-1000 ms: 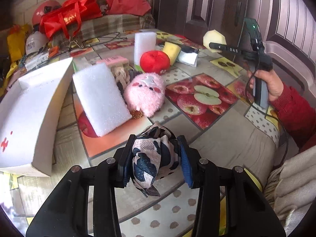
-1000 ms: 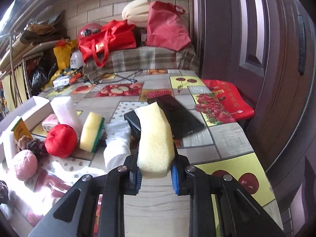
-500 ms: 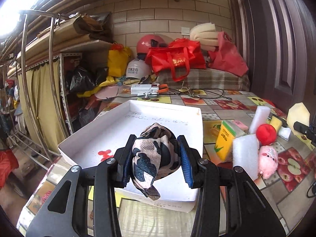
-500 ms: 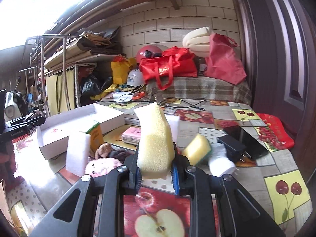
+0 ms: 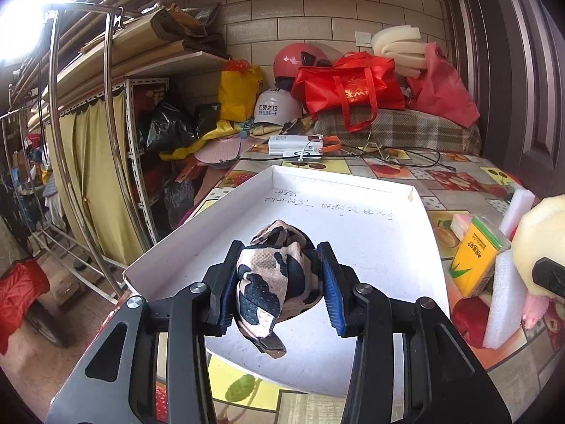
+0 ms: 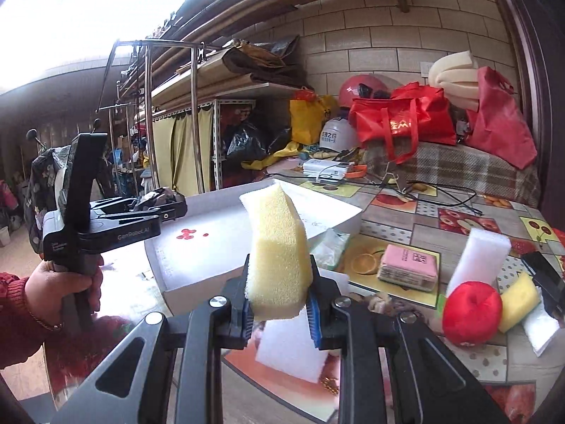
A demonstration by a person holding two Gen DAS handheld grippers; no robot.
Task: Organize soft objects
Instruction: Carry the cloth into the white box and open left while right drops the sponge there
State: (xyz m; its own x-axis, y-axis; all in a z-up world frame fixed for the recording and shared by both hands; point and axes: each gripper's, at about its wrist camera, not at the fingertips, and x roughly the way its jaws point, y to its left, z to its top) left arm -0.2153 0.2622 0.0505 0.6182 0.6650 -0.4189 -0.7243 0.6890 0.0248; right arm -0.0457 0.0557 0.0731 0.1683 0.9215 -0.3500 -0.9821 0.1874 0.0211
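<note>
Left gripper (image 5: 279,282): fingers clamped on a crumpled cloth with a black, cream and tan blotch pattern (image 5: 277,277), held above the near part of a shallow white box (image 5: 370,233); a loose tail of cloth hangs below the fingers.
Right gripper (image 6: 279,304): fingers clamped on the lower part of a pale yellow sponge block (image 6: 277,254), which stands upright and tapers toward its top.
White box: open, lying on the surface at its left end, with faint handwriting on its floor near the far wall and small red marks inside near 1 side.
Left hand (image 6: 61,284): seen from the right wrist view, in a red sleeve, wrapped around the handle of the left gripper, which reaches over the box from its left side.
Beside the box, on its right: yellow and green carton (image 5: 476,259) standing just beside the box wall, a white foam slab (image 5: 503,300) leaning near it, and a pink fluffy toy (image 5: 535,309) partly hidden behind the slab.
Further right on the surface: pink packet (image 6: 408,265), upright white foam block (image 6: 480,258), red round plush (image 6: 471,312) and a yellow sponge (image 6: 519,300) just beside the plush.
Surface (image 6: 406,212): covered with a fruit-print cloth.
Background: red bags (image 6: 406,123) and 2 helmets piled at the far end against a brick wall.
</note>
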